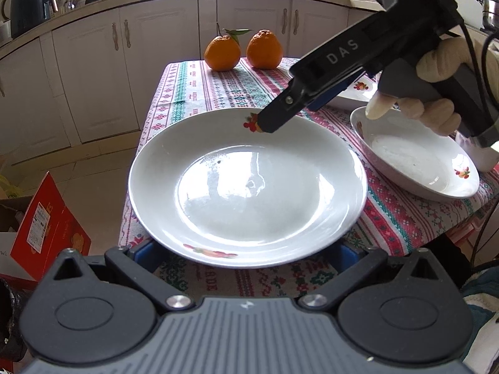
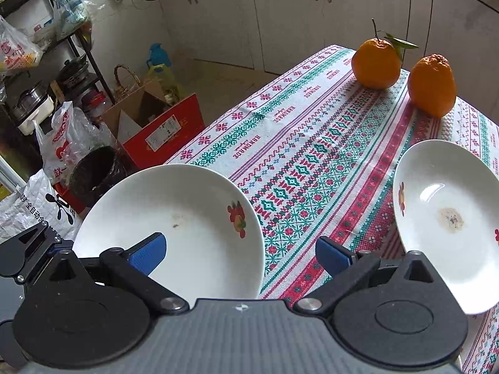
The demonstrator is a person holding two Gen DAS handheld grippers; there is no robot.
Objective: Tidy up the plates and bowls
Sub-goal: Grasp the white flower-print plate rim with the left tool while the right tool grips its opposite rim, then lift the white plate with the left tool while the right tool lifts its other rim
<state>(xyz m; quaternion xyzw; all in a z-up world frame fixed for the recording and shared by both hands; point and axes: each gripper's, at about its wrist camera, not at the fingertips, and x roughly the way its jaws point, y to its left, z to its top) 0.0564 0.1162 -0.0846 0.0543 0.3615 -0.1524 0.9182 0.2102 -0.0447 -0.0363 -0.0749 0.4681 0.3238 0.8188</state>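
We find nothing stacked: large plate and bowl apart on worktop; right claw open, left claw apparently open.

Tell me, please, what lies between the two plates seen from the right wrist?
Only bare tablecloth lies between the left plate and the right plate; the right gripper hangs open above that gap. The right wrist view shows it.

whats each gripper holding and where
Nothing clamped. Right hand-held gripper is open over the large plate, far rim; left hand-held gripper is open, fingers under near rim.
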